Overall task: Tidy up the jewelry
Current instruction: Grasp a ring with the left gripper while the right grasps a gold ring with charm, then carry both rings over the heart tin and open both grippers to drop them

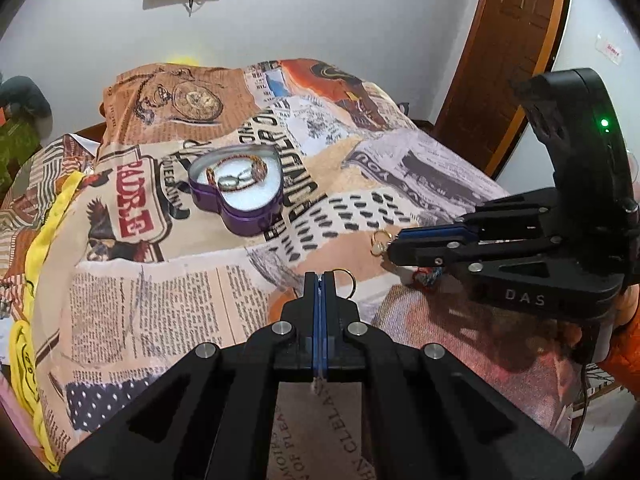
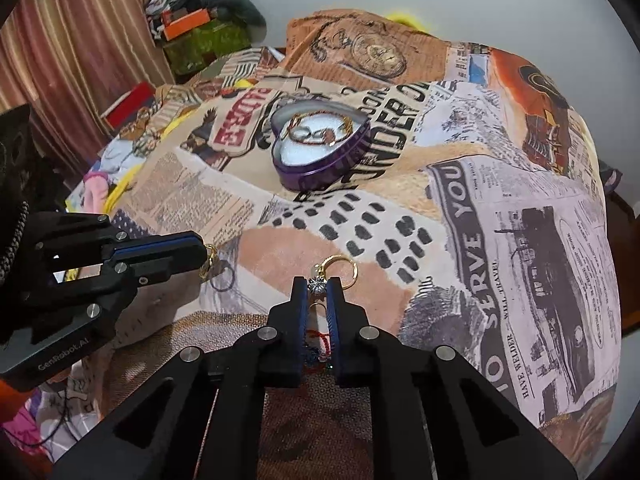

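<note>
Both grippers hang low over a cloth [image 1: 168, 288] printed like old newspaper cuttings. Left gripper [image 1: 320, 280] has its blue pads pressed flat together, and a gold ring [image 1: 345, 280] peeks out just past its right fingertip; from its own view I cannot tell whether the ring is pinched or only lying behind the tip, though the right wrist view shows a gold loop right at that tip. Right gripper [image 2: 318, 286] is closed to a narrow gap on a small silvery charm [image 2: 318, 285], with a second gold ring [image 2: 340, 270] sticking out beyond the fingertips and resting on the cloth. Between its fingers, lower down, lies a tangle of red and blue thread [image 2: 320, 346]. Farther back on the cloth sits the purple heart-shaped tin [image 1: 240, 192], lid off, its white lining showing. Inside the tin are a beaded bracelet [image 1: 256, 166] curled along the wall and a couple of silver rings [image 1: 234, 182] near the middle. Tin and grippers are well apart, with the dotted print of the cloth between them. Behind it all is a plain wall and a brown wooden door [image 1: 508, 52]
</note>
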`<state>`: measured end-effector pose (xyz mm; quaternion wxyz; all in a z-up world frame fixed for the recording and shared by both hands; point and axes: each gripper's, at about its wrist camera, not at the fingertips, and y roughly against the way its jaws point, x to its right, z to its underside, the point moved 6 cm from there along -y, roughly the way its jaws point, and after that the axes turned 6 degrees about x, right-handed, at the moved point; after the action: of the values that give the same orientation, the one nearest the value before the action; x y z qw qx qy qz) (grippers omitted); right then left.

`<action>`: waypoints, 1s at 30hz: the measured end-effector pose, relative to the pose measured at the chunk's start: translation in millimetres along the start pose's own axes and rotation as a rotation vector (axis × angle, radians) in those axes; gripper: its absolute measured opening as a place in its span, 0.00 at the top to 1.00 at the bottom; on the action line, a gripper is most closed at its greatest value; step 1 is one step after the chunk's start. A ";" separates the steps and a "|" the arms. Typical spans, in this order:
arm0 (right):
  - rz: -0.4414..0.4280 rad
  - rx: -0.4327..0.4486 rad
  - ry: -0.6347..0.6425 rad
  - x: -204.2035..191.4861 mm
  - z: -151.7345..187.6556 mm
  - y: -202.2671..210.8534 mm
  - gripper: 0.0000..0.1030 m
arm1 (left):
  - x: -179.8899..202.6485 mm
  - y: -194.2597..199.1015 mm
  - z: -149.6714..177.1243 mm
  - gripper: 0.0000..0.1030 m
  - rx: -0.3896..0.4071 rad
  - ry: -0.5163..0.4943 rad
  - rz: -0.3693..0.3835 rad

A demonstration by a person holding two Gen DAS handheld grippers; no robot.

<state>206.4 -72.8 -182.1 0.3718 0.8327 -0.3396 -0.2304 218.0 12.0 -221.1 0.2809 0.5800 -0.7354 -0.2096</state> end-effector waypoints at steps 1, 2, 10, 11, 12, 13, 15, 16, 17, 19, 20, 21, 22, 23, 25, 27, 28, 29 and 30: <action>-0.004 0.004 -0.007 -0.1 -1.6 1.1 0.92 | -1.6 1.0 -2.1 1.00 0.006 0.004 -0.001; -0.008 0.017 -0.019 1.3 -4.2 4.9 0.92 | -3.7 2.1 -4.3 1.00 0.014 0.007 -0.003; 0.004 0.103 -0.038 3.8 -29.4 29.0 0.92 | -18.1 10.9 -20.8 1.00 0.059 0.025 -0.011; 0.006 0.111 -0.038 4.2 -31.8 31.0 0.92 | -20.3 12.0 -23.2 1.00 0.066 0.025 -0.013; 0.009 0.121 -0.040 4.8 -35.4 33.5 0.92 | -22.8 13.1 -26.5 1.00 0.074 0.025 -0.016; 0.009 0.126 -0.040 5.2 -37.1 34.6 0.92 | -25.2 14.0 -28.5 1.00 0.079 0.025 -0.019; 0.013 0.142 -0.044 7.2 -44.4 36.9 0.92 | -29.8 14.6 -34.0 1.00 0.089 0.027 -0.022; 0.015 0.146 -0.044 8.2 -46.4 37.2 0.92 | -31.9 14.9 -36.2 1.00 0.094 0.028 -0.024; 0.019 0.153 -0.043 9.4 -50.6 37.4 0.92 | -34.0 14.8 -38.9 1.00 0.099 0.027 -0.028; 0.023 0.162 -0.042 11.6 -55.8 37.8 0.92 | -38.4 14.3 -44.1 1.00 0.107 0.028 -0.034; 0.023 0.167 -0.042 12.8 -60.0 36.9 0.92 | -40.5 13.9 -46.3 1.00 0.110 0.030 -0.035; 0.023 0.171 -0.043 14.0 -62.9 36.1 0.92 | -42.3 13.4 -48.3 1.00 0.113 0.031 -0.035; 0.023 0.173 -0.042 14.6 -64.8 36.2 0.92 | -44.3 12.4 -51.2 1.00 0.115 0.032 -0.038; 0.022 0.177 -0.041 15.2 -68.6 34.8 0.92 | -46.2 11.3 -53.9 1.00 0.118 0.031 -0.041; 0.019 0.183 -0.038 15.8 -74.3 32.9 0.92 | -49.6 9.2 -58.9 1.00 0.123 0.026 -0.050; 0.013 0.188 -0.035 16.0 -80.6 30.3 0.92 | -52.9 6.3 -63.7 1.00 0.125 0.022 -0.057; 0.009 0.192 -0.033 15.8 -84.9 28.1 0.92 | -54.9 4.2 -67.1 1.00 0.127 0.020 -0.059; 0.005 0.193 -0.031 15.4 -88.4 25.7 0.92 | -56.3 2.3 -69.8 1.00 0.128 0.018 -0.060; 0.003 0.195 -0.028 15.0 -91.7 23.2 0.92 | -57.6 1.2 -72.0 1.00 0.129 0.016 -0.060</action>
<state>265.5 -52.9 -109.4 0.2845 0.8611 -0.3668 -0.2075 274.0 69.5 -175.8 0.2423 0.6205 -0.7272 -0.1653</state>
